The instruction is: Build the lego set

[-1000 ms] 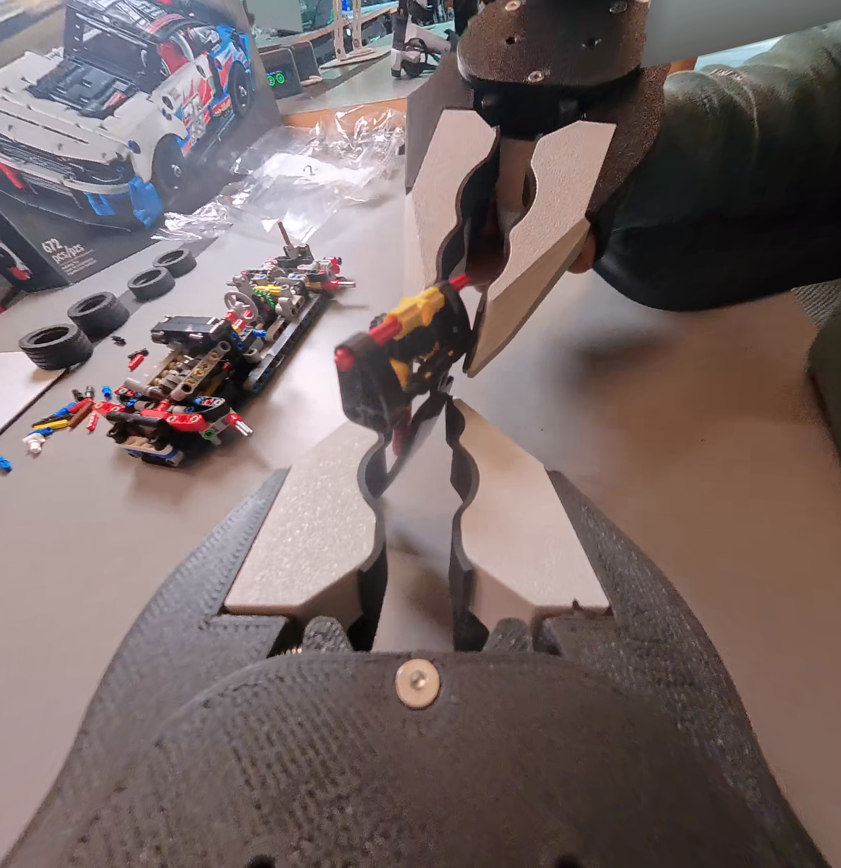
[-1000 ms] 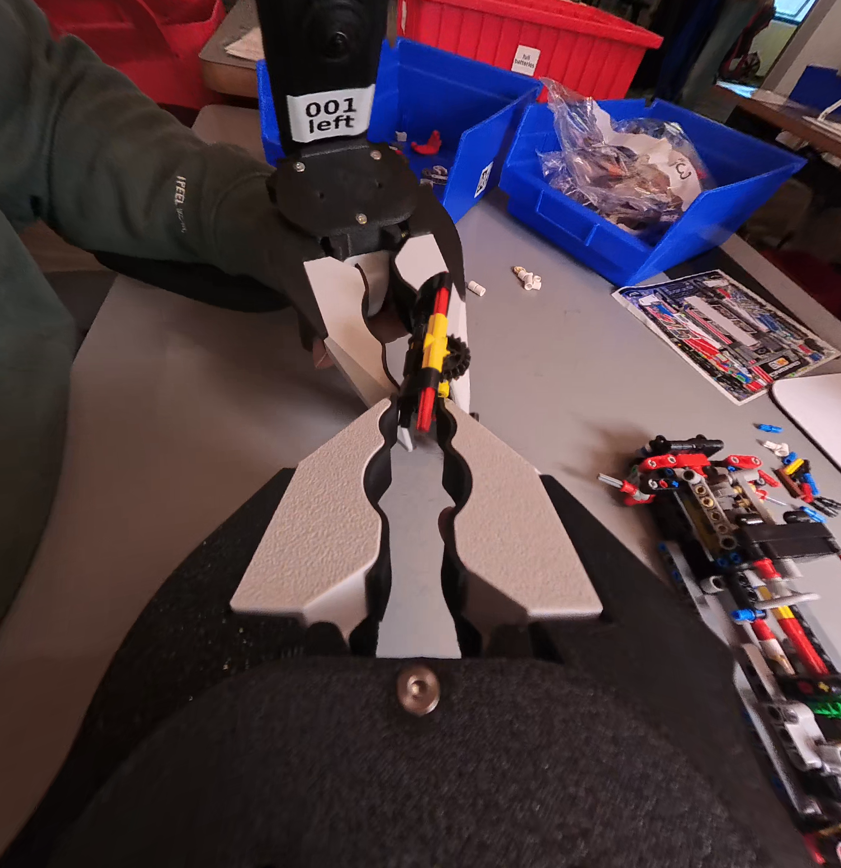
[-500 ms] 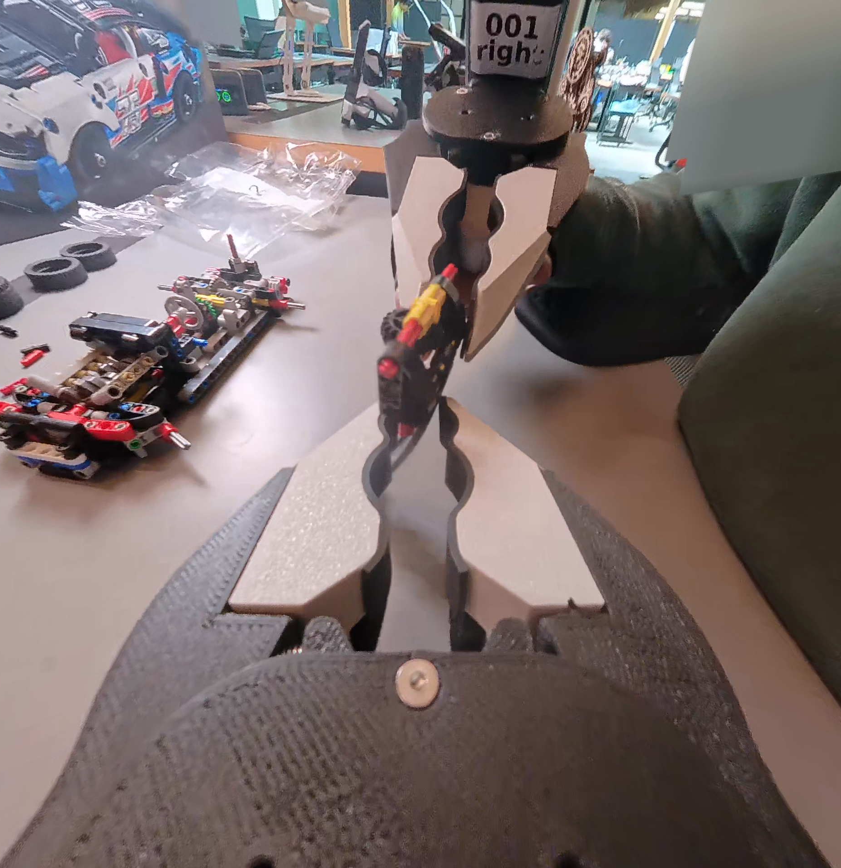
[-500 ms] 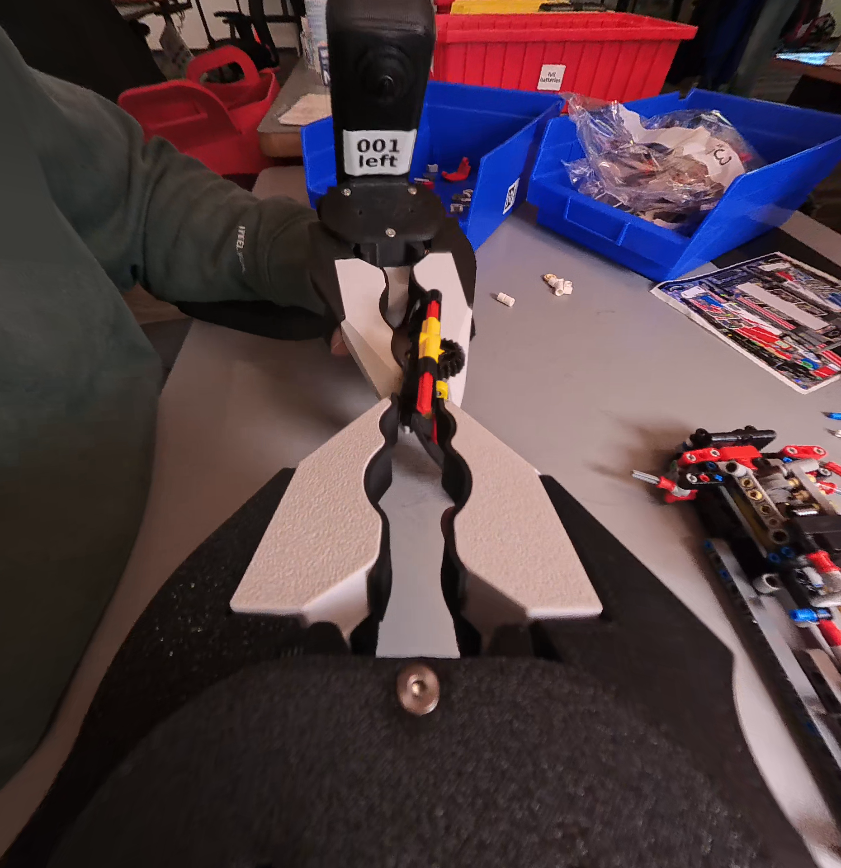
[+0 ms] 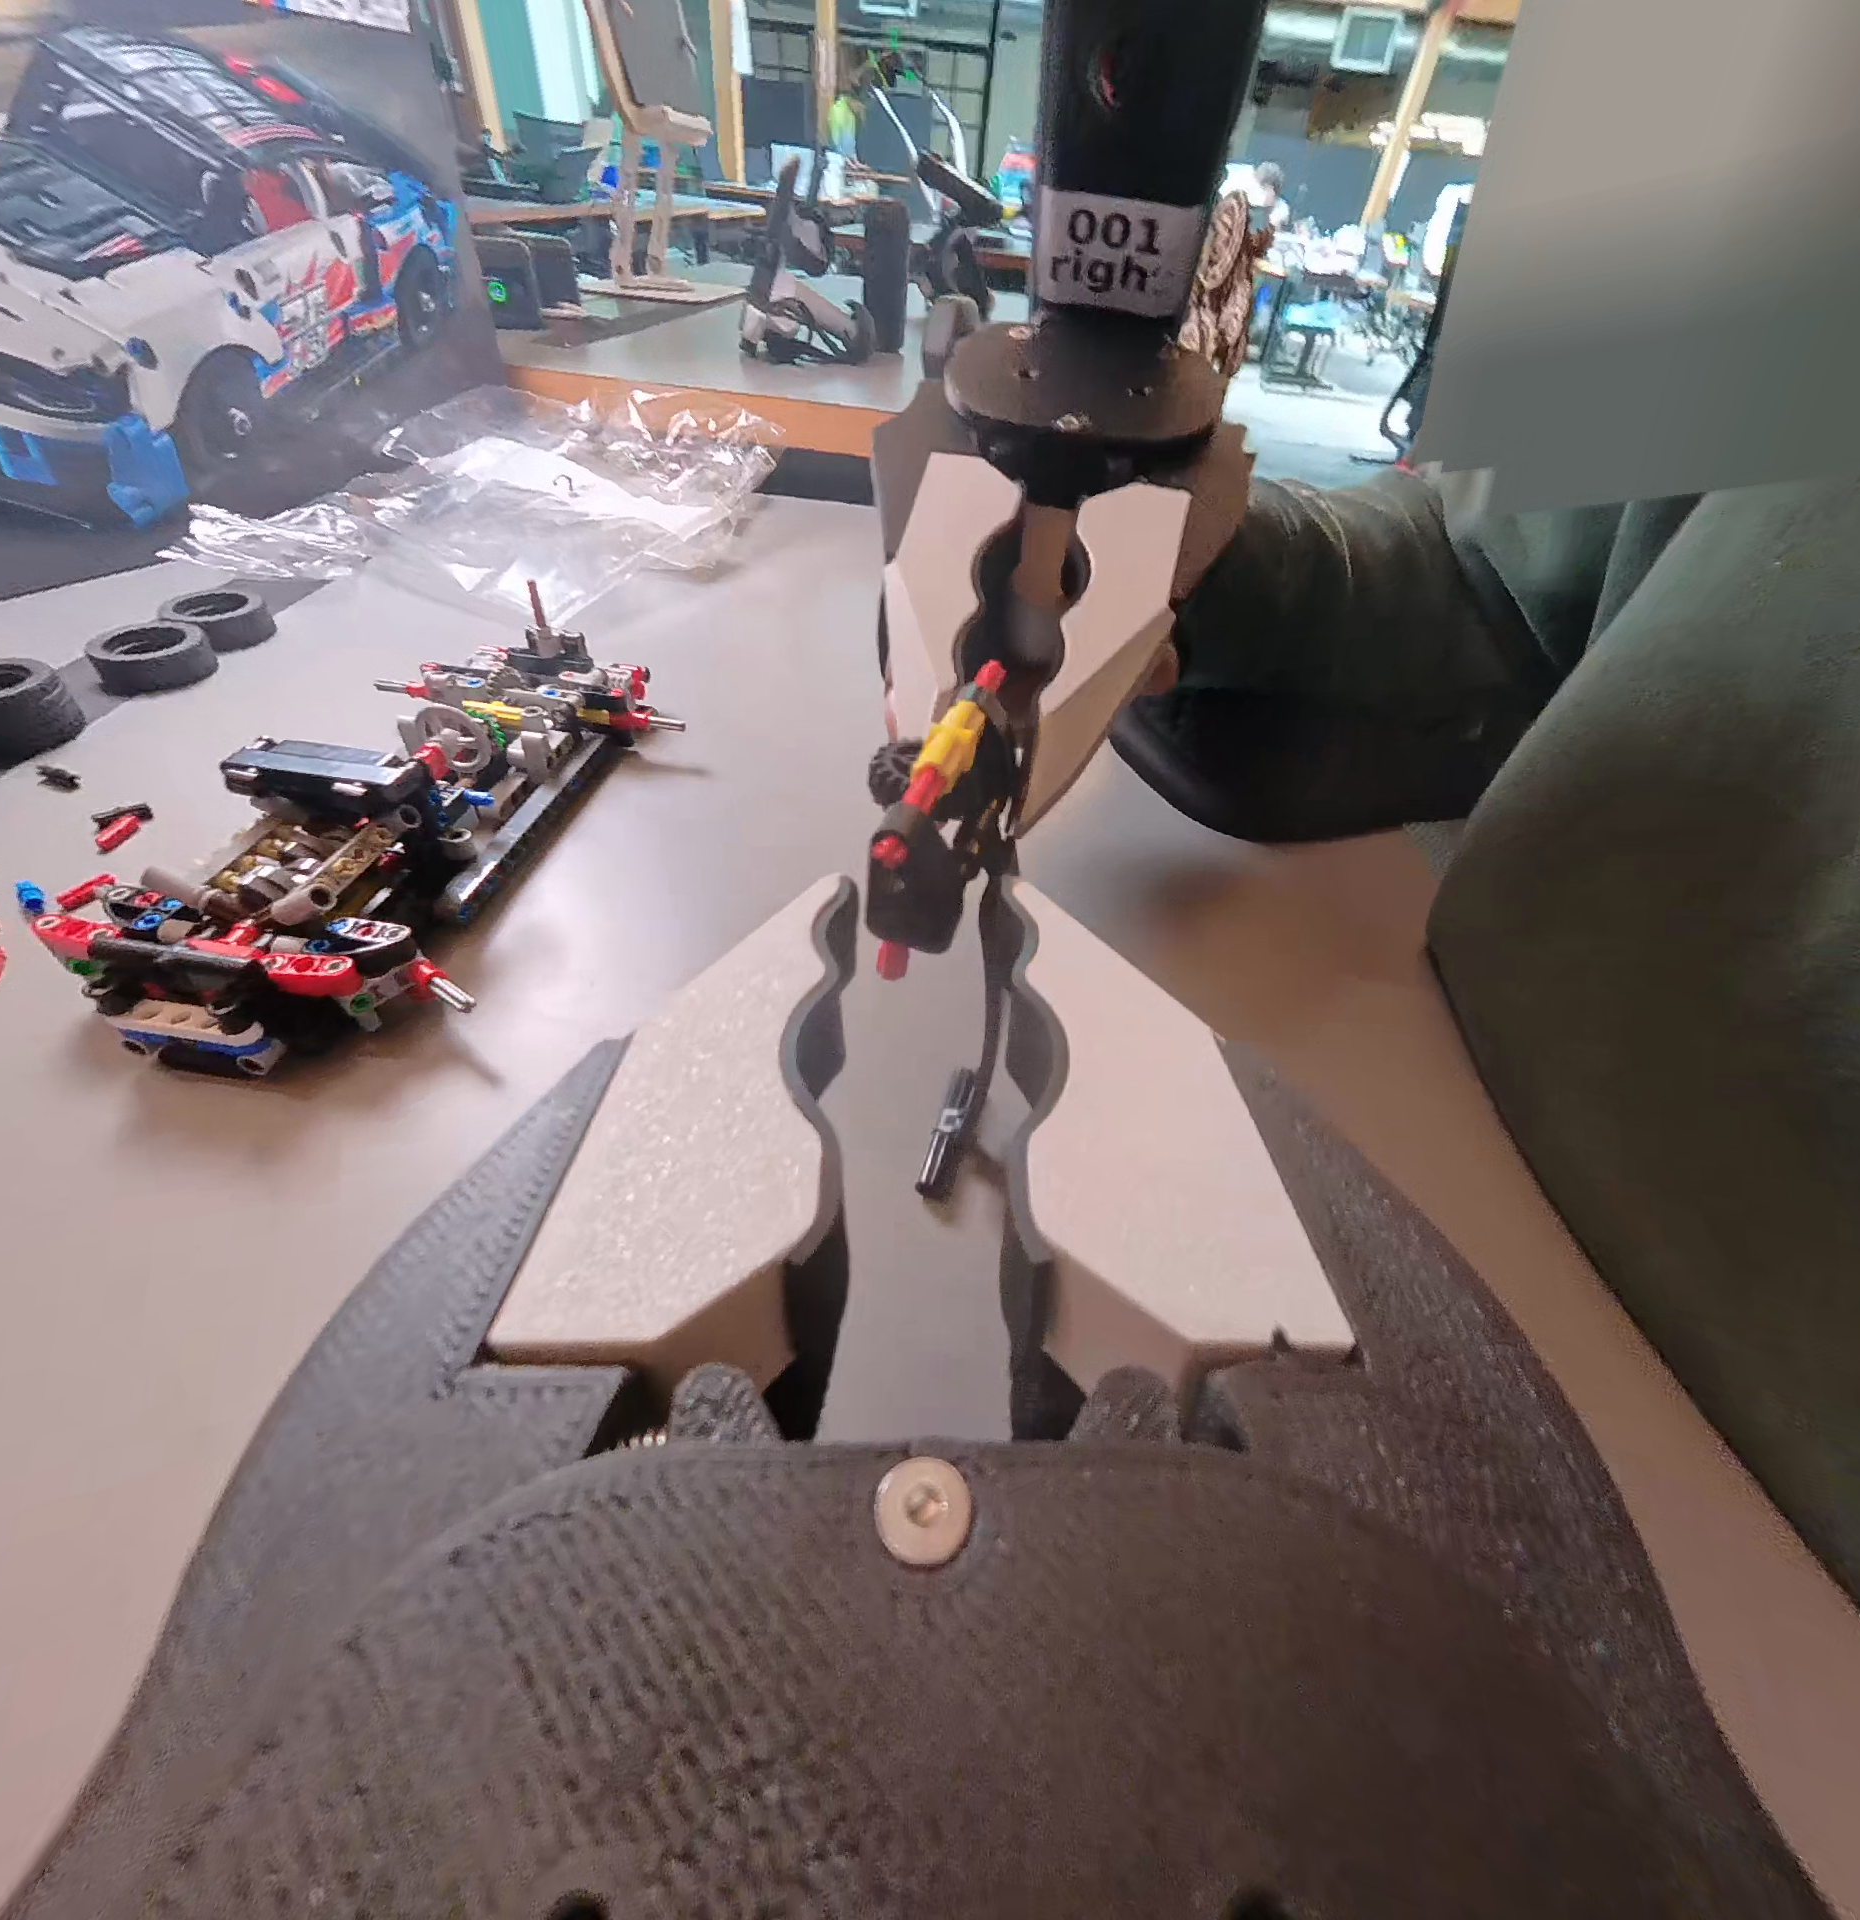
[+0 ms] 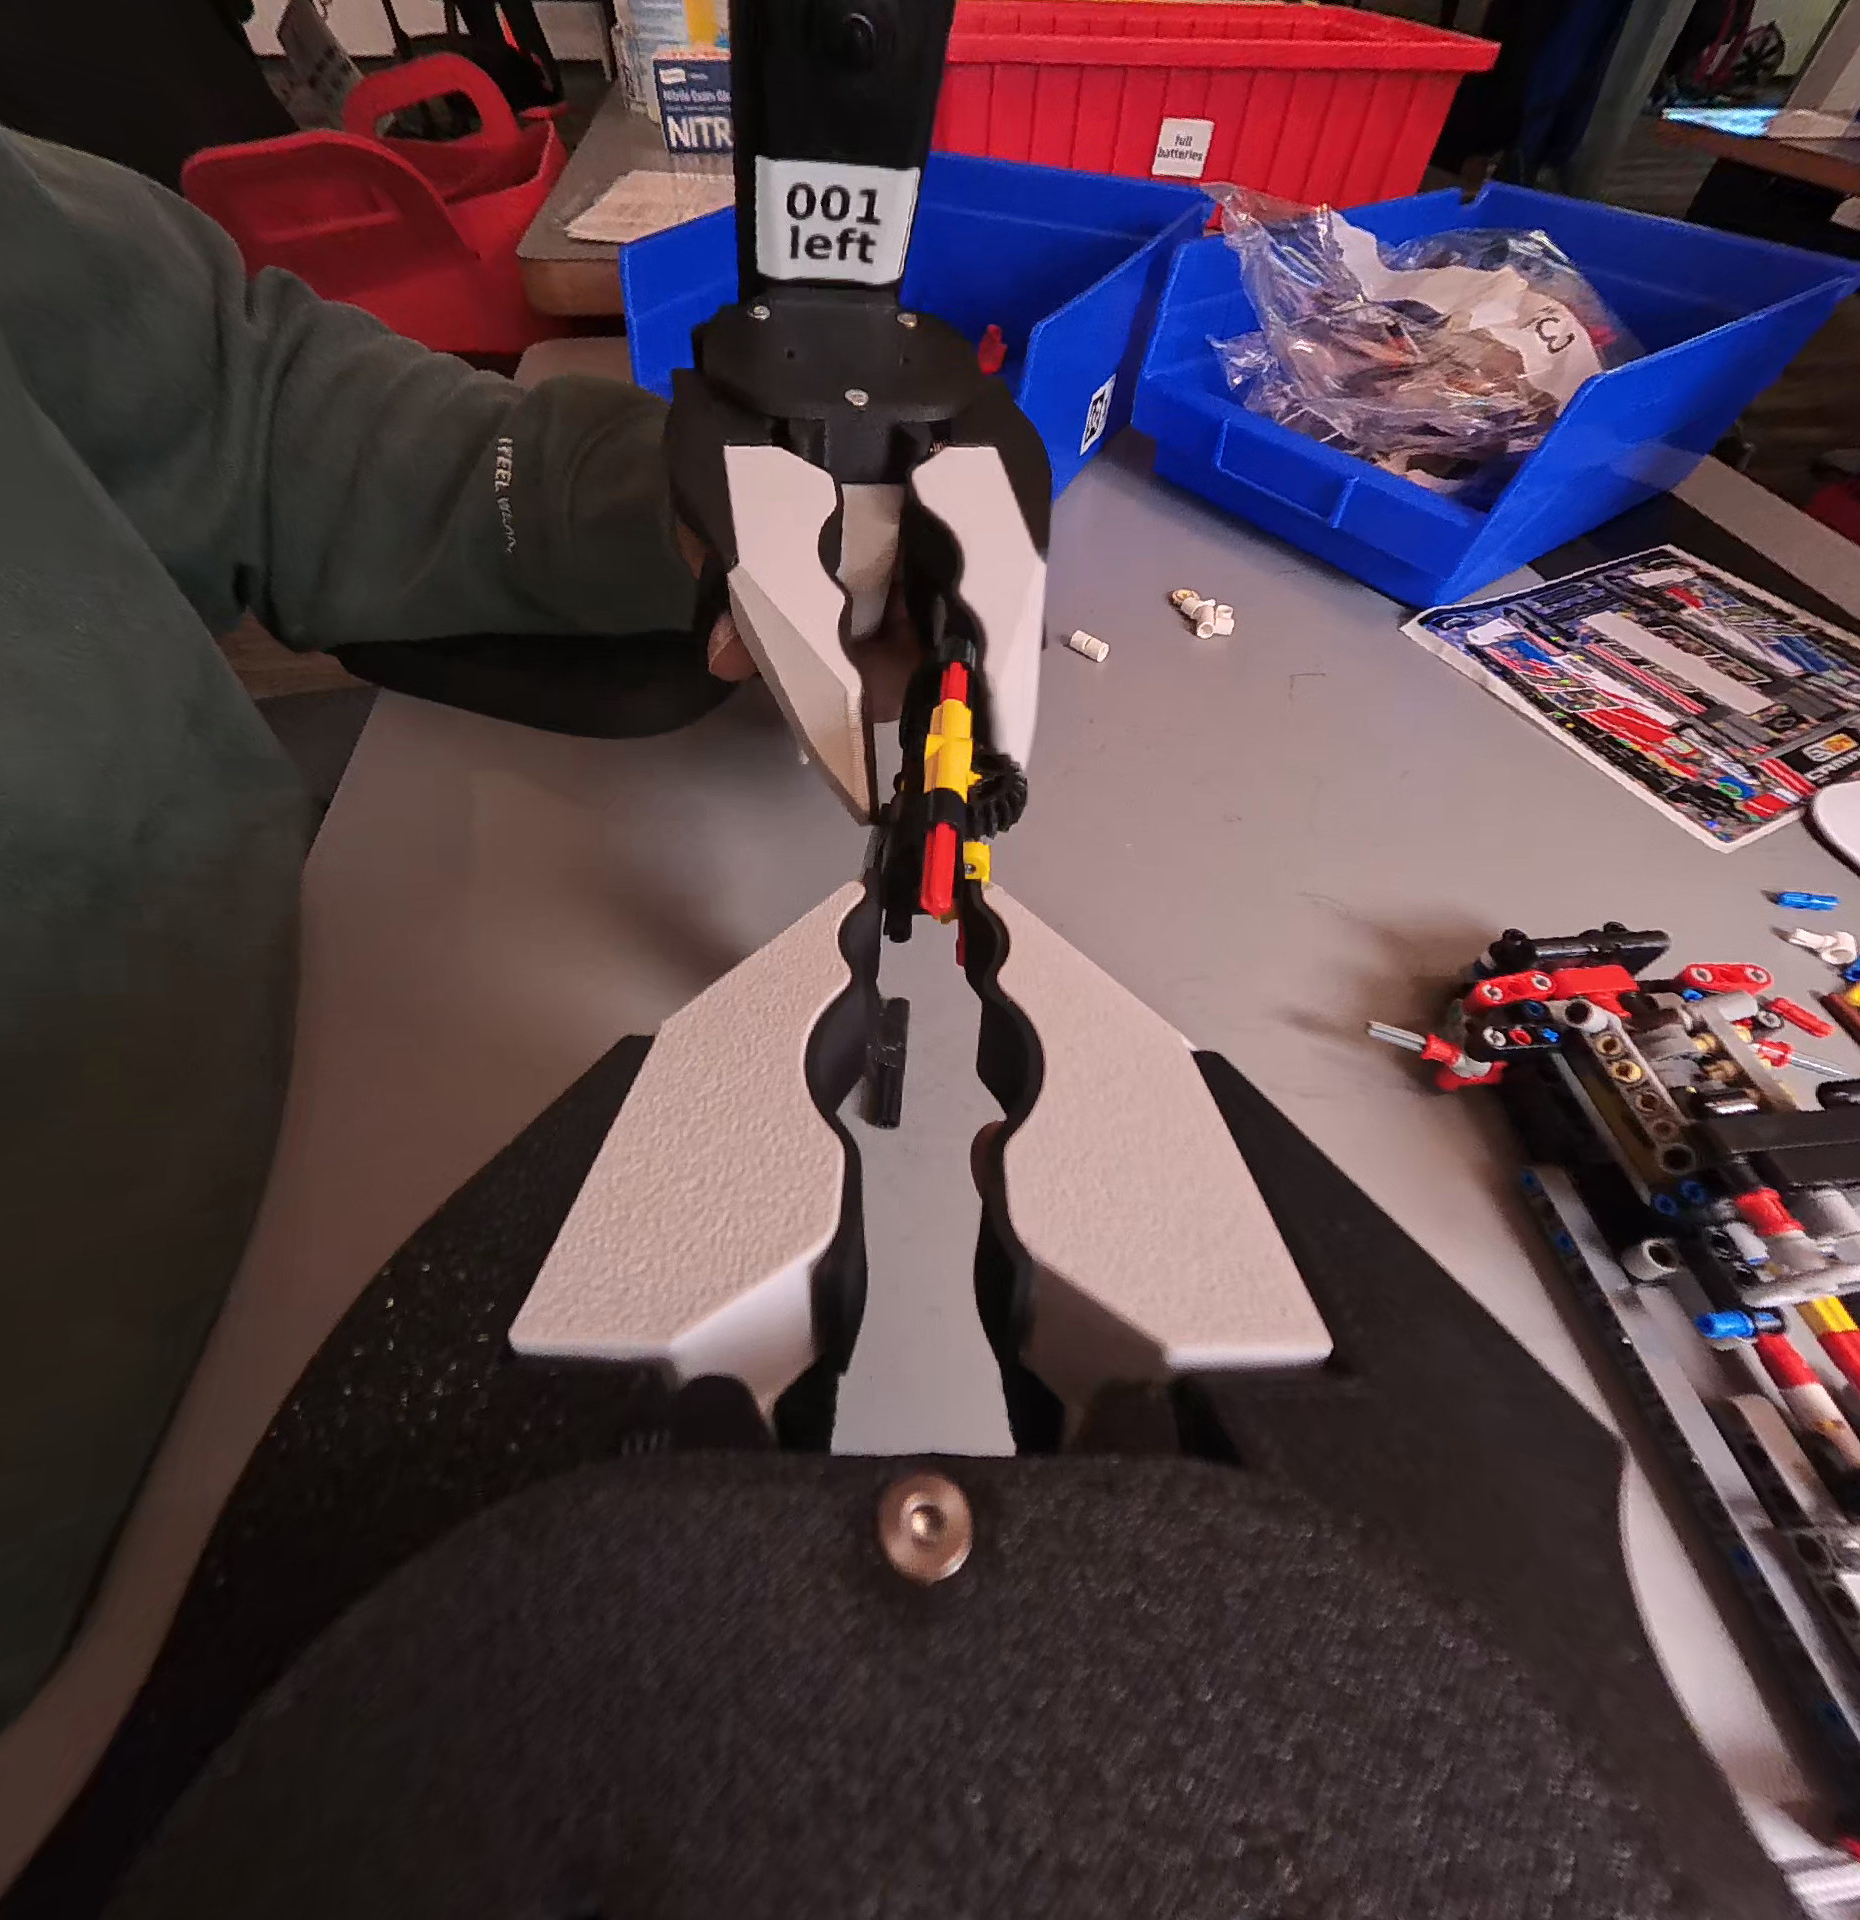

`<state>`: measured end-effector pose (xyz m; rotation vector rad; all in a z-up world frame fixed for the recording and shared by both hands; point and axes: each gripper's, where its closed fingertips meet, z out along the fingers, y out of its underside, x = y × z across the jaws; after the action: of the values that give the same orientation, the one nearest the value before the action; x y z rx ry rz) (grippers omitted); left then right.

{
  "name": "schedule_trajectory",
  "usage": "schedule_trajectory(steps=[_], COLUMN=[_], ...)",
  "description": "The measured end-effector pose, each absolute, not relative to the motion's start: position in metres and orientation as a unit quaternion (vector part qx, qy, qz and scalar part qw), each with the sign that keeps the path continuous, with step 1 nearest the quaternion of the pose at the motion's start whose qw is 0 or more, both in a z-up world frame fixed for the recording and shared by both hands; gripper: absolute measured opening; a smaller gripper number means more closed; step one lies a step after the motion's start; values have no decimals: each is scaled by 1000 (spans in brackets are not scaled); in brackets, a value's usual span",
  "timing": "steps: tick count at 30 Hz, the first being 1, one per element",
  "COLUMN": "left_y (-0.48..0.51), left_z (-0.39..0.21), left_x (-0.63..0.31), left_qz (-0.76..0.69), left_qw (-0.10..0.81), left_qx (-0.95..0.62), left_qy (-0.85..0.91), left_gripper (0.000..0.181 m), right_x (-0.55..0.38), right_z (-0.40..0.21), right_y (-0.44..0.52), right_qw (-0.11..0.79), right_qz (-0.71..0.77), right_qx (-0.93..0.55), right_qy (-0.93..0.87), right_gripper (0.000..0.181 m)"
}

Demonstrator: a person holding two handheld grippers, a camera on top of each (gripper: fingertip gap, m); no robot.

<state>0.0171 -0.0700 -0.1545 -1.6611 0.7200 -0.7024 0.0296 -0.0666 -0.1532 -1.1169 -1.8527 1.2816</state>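
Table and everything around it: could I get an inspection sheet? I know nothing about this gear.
Surface: grey table.
Job's things: small sub-assembly held up in the air; half-built chassis, tyres and booklet on the table.
Clutter: black pin below the sub-assembly, loose pins, clear bags.
Grippers: right hand-held gripper shut on the sub-assembly; left hand-held gripper looks open around its other end.
Cables: nothing seen.
Surroundings: blue bins, red crate, workshop benches.

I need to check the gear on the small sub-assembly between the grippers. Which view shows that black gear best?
The right wrist view: the black gear sticks out sideways from the sub-assembly, teeth clear against the grey table. In the left wrist view the gear is only partly visible behind the yellow and red axle parts.
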Motion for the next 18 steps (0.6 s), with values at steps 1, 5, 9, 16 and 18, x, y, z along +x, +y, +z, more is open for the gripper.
schedule_trajectory(steps=[1,5,9,16,18], left_y=[-70,-69,-69,-77,-77], left_z=[-155,-158,-162,-167,-168], left_x=[17,17,18,26,26], left_qz=[-290,-271,-259,-292,-293], left_qw=[566,563,550,526,527], left_qx=[-706,-713,-723,-722,-722], left_qy=[312,318,327,342,341], left_gripper=[22,15,15,15,15], right_x=[30,30,31,38,38], right_z=[-153,-154,-160,-163,-164], right_y=[-67,-67,-67,-74,-74], right_qw=[309,303,294,278,276], right_qz=[484,490,484,497,500], right_qx=[-423,-427,-429,-398,-400], right_qy=[-701,-698,-704,-719,-717], right_gripper=[12,12,12,12,12])
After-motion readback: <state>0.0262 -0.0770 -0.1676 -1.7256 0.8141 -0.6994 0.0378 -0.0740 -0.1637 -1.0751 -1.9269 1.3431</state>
